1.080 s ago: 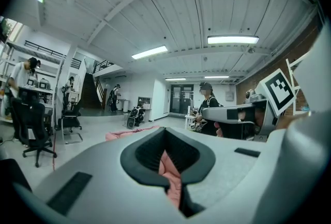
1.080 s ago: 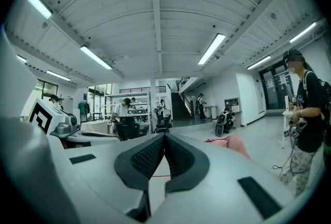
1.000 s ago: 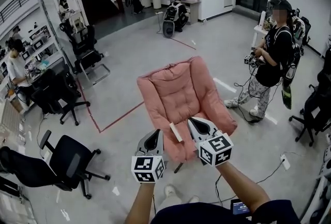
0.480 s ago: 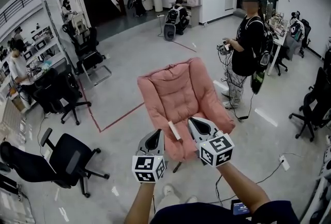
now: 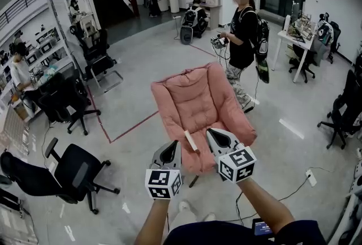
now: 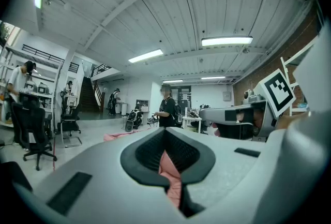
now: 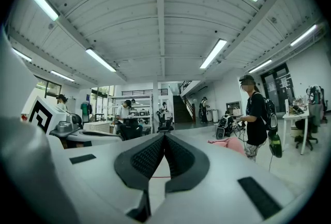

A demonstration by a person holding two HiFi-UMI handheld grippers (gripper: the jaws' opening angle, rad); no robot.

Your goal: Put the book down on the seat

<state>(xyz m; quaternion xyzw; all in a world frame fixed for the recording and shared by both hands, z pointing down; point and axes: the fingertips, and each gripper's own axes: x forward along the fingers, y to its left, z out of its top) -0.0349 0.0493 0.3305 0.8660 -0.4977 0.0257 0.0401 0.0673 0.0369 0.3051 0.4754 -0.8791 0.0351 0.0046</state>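
From the head view, the person with a backpack point(image 5: 242, 17) has walked across to behind the pink cushioned armchair point(image 5: 195, 97). The slim pale book point(image 5: 191, 141) stays on the seat's front edge, so the job looks done. I count one book and one armchair.

Left gripper view: the left gripper point(image 6: 164, 132) is closed and empty.

Right gripper view: the right gripper point(image 7: 164, 137) is likewise closed and empty.

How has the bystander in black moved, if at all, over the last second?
Yes: the bystander has walked leftward, from well right of the pink chair to just beside its backrest.
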